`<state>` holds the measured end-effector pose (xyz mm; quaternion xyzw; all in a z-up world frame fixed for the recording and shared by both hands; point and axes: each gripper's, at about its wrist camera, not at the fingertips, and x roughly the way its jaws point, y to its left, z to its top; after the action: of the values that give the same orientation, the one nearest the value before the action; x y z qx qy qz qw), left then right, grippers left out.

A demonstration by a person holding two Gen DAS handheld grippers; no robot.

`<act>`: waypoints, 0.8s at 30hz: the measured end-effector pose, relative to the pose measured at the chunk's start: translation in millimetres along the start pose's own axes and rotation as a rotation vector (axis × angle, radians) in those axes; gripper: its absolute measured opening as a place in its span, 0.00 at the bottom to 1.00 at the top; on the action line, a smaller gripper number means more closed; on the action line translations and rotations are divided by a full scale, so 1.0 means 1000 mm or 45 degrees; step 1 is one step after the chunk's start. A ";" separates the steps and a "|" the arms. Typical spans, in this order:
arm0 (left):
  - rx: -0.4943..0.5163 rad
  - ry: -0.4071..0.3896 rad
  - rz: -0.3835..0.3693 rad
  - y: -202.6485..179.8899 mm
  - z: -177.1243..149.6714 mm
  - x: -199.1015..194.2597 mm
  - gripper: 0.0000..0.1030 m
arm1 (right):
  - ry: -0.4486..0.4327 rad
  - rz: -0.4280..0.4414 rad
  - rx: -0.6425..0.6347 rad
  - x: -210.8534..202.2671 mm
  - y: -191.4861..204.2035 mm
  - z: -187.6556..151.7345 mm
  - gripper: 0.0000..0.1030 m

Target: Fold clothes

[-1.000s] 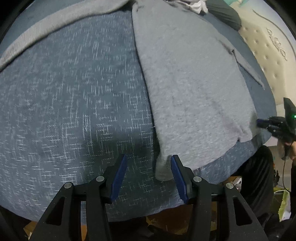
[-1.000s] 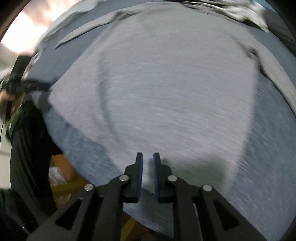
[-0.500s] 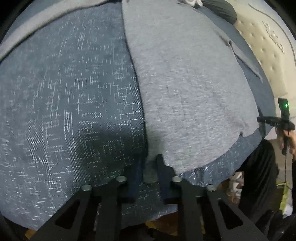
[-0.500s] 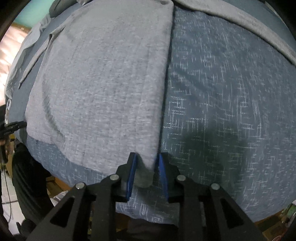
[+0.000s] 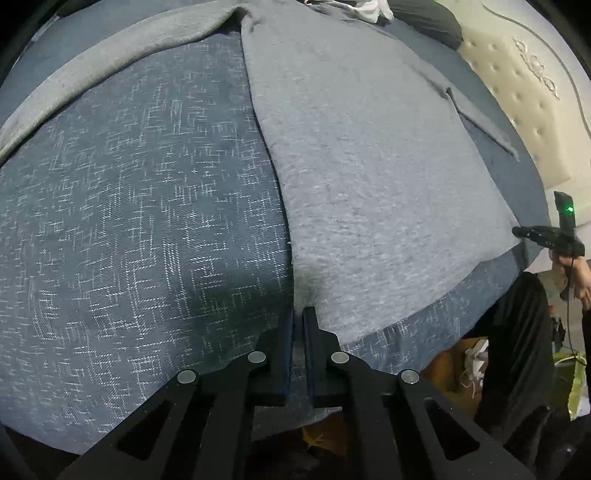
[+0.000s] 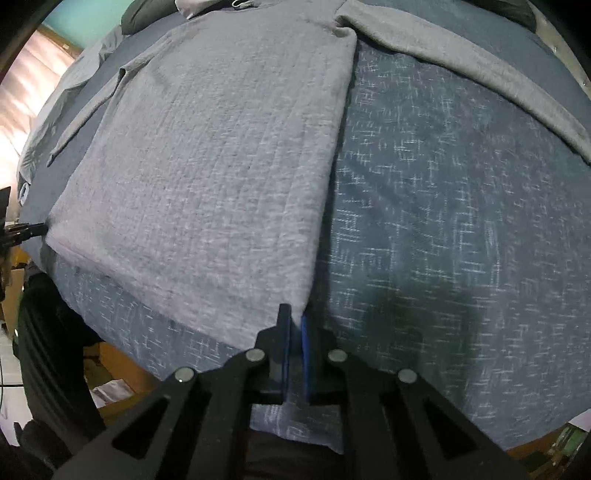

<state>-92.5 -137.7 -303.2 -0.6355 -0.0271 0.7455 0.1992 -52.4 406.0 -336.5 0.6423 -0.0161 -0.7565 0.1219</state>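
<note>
Left gripper [image 5: 298, 321] is pinched tight on the near left hem corner of the one grey sweater [image 5: 369, 166]; right gripper [image 6: 294, 325] is clamped on the near right corner. The sweater lies flat on the blue bedspread [image 5: 129, 221], both sleeves spread outward. Only the left view catches the cream tufted headboard [image 5: 517, 92] far right; the right view alone shows a teal wall [image 6: 85, 22].

Soft cloth on a woven bedcover, hard matt tools

The grey sweater [image 5: 369, 177] is a fuzzy, matt knit with faint vertical ribbing; the blue bedspread [image 5: 129, 221] is a coarser weave flecked with white threads. The left gripper [image 5: 299, 325] is matt black plastic with blue pads and shiny metal pins. The cream headboard [image 5: 532, 99] looks padded, tufted and slightly glossy.
</note>
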 end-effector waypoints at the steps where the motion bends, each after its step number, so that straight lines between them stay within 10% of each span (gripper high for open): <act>1: 0.001 0.012 0.015 -0.002 0.004 0.007 0.05 | 0.012 -0.013 0.003 0.005 0.000 0.000 0.04; 24: 0.015 -0.015 -0.008 -0.020 0.016 -0.020 0.05 | 0.006 -0.047 -0.069 -0.032 -0.009 0.012 0.04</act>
<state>-100.7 -122.5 -275.0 -0.6297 -0.0261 0.7488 0.2051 -61.1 419.8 -305.0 0.6409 0.0165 -0.7572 0.1255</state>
